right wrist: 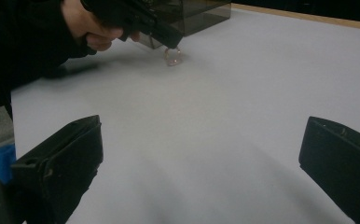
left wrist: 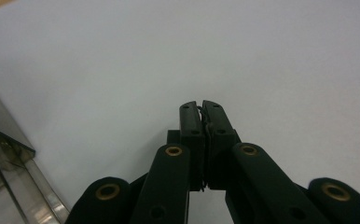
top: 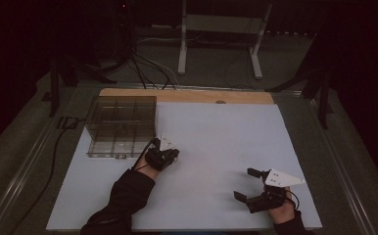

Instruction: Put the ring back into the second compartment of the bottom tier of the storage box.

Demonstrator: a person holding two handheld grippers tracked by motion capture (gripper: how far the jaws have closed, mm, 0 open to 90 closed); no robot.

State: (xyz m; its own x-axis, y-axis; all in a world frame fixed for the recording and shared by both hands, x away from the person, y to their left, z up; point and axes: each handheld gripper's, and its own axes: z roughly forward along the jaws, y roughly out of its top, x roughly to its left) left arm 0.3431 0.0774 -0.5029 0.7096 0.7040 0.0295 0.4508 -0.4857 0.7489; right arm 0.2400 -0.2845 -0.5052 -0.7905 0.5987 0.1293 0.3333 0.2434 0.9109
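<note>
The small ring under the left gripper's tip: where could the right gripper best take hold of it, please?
Probably its lower arc: the ring hangs below the shut left gripper, so that part is free. The open right gripper could come in low over the table from its own side, pinching across the thin band.

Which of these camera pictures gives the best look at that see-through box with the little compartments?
The high view: the clear box shows whole at the table's far left, dividers visible, beside the left gripper. The left gripper view catches just a corner. The right gripper view shows part of it behind the hand.
</note>
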